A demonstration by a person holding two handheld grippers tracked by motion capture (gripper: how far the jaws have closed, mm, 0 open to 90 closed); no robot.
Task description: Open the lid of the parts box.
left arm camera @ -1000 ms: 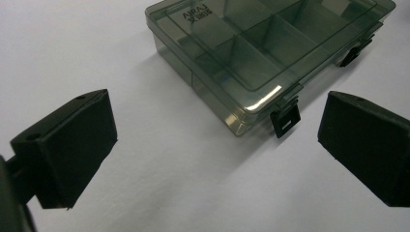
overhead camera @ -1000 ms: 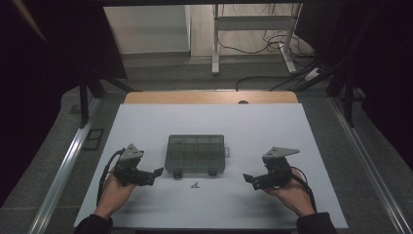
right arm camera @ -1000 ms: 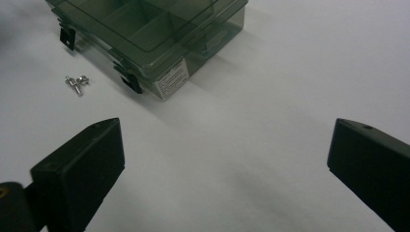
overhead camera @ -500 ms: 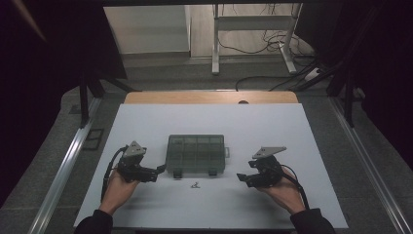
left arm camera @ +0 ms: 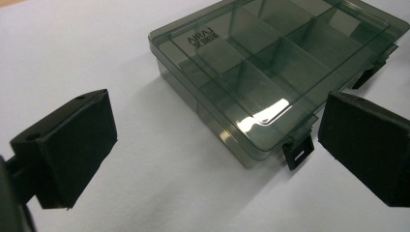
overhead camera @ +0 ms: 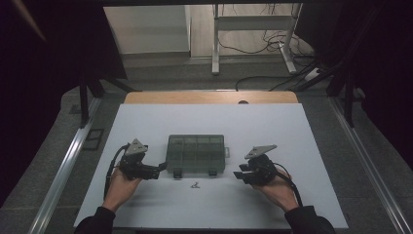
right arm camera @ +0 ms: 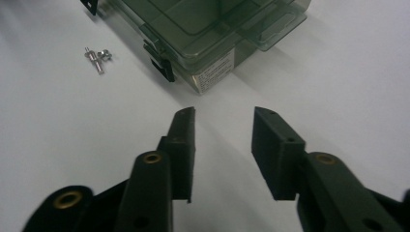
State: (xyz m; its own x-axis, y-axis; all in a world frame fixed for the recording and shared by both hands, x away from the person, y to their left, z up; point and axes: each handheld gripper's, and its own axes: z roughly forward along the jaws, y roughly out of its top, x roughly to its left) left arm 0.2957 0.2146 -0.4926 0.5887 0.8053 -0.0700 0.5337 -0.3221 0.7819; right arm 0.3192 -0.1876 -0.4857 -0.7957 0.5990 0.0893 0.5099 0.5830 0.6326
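We see a white table [overhead camera: 146, 131] from above. In the middle of it sits a flat, see-through green box [overhead camera: 196, 153] with little rooms inside and its lid down. Two black clips [left arm camera: 296, 153] hang on the side of the box that faces the person.

At about 6 o'clock from the box, near it but not touching, lie some tiny silver screws [overhead camera: 195, 185]. In the right gripper view the screws [right arm camera: 97, 57] sit at about 10 o'clock from the jaws, just beside a corner of the box [right arm camera: 212, 29].

The left gripper [overhead camera: 162, 167] is held in the left hand [overhead camera: 122, 184], at about 8 o'clock from the box. Its tips point at the box's near left corner and come very close to it; we cannot tell if they touch. In the left gripper view its jaws stand wide apart, with nothing held, and the box [left arm camera: 270, 63] lies ahead between them.

The right gripper [overhead camera: 238, 174] is held in the right hand [overhead camera: 278, 189], at about 4 o'clock from the box, a little way off from it. Its jaws have just been closing. Now the gap is narrow, and only bare table is between them. They hold nothing.
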